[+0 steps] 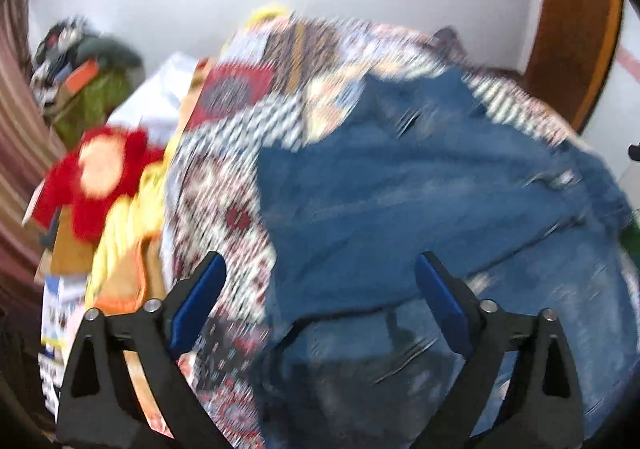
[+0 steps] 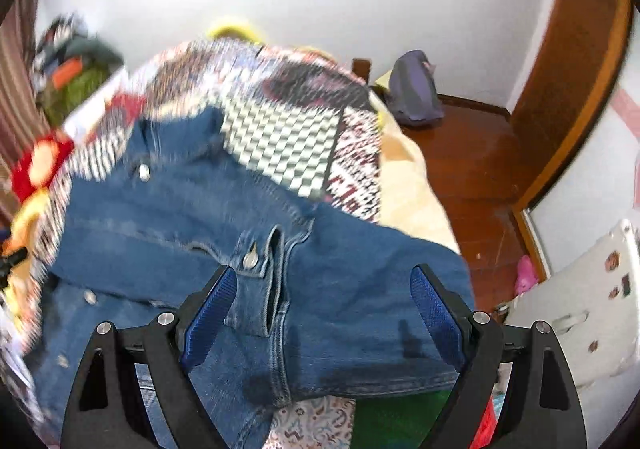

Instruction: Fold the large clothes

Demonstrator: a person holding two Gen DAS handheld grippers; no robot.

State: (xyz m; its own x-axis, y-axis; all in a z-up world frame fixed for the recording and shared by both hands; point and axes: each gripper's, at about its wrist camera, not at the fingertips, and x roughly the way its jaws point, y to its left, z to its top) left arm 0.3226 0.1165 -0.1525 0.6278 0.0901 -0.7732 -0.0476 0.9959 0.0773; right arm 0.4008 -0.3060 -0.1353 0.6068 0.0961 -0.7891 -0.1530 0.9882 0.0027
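A blue denim jacket (image 1: 420,189) lies spread on a bed with a patterned patchwork cover (image 1: 248,97). My left gripper (image 1: 320,269) is open and empty, just above the jacket's near left part. In the right wrist view the jacket (image 2: 192,217) shows metal buttons and a sleeve cuff (image 2: 256,281). My right gripper (image 2: 322,277) is open and empty, its blue pads (image 2: 208,313) on either side of the cuff and sleeve, above the cloth. Both views are blurred by motion.
Red and yellow clothes (image 1: 104,177) lie at the bed's left side, with a pile of things (image 1: 80,65) beyond. A wooden floor (image 2: 472,169), a purple bag (image 2: 414,89), a wooden door frame (image 2: 580,81) and a white bin (image 2: 580,297) are to the right.
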